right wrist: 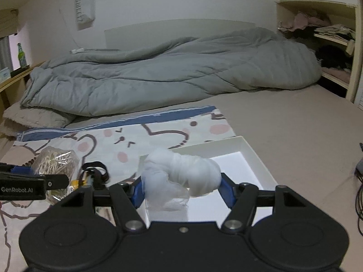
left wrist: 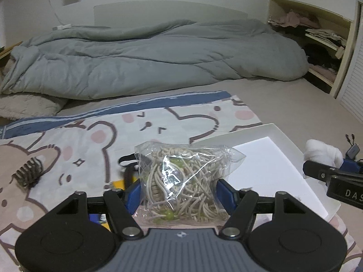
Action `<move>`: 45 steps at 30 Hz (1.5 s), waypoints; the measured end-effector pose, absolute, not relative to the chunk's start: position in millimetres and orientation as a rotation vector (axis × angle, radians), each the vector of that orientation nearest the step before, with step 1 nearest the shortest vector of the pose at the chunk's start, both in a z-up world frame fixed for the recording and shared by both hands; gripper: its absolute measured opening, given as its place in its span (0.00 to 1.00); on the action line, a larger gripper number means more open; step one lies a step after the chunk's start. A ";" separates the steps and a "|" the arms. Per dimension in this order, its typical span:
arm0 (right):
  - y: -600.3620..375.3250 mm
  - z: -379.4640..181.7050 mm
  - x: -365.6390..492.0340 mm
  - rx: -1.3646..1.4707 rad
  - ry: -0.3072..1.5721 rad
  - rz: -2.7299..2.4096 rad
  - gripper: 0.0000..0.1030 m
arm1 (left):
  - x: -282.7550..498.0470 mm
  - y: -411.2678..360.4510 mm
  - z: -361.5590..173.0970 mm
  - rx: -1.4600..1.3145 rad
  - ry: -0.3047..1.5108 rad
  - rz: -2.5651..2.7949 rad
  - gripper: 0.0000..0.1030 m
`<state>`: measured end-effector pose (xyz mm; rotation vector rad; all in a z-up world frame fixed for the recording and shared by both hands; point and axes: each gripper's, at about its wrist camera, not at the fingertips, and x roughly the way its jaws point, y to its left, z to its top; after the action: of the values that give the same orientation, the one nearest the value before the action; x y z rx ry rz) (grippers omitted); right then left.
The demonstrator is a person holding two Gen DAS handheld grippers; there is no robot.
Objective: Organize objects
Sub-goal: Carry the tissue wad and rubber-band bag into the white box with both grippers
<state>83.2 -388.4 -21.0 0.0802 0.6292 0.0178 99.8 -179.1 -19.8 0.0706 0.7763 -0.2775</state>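
Observation:
My left gripper (left wrist: 179, 190) is shut on a clear bag of beige hair ties (left wrist: 183, 181), held above the cartoon bear mat (left wrist: 86, 140). The bag also shows in the right wrist view (right wrist: 55, 161). My right gripper (right wrist: 181, 188) is shut on a white plastic-wrapped bundle (right wrist: 181, 174), held over the near left part of the white box (right wrist: 256, 158). The bundle shows at the right edge of the left wrist view (left wrist: 322, 151). The white box (left wrist: 279, 136) lies right of the left gripper.
A brown hair claw clip (left wrist: 29, 172) lies on the mat at left. A black strap and yellow item (right wrist: 95, 172) lie between the grippers. A grey duvet (left wrist: 147, 56) covers the far bed. Shelves (left wrist: 324, 36) stand at right. Cables (right wrist: 359, 181) lie at far right.

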 end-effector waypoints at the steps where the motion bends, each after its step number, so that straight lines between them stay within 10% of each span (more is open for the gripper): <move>1: -392.2 -21.8 83.0 0.082 0.630 0.010 0.64 | 100.4 -183.8 -20.6 0.072 0.777 -0.286 0.67; 37: -506.5 -77.6 86.7 0.154 0.833 -0.135 0.64 | 137.0 -342.9 -74.6 0.007 0.894 -0.520 0.67; 45: -516.4 -96.3 87.7 0.168 0.875 -0.098 0.67 | 141.9 -354.7 -89.4 0.010 0.927 -0.483 0.84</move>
<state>87.7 -516.4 -96.3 0.1676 0.8752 -0.0978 141.9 -354.7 -89.4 0.0097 0.9274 -0.4832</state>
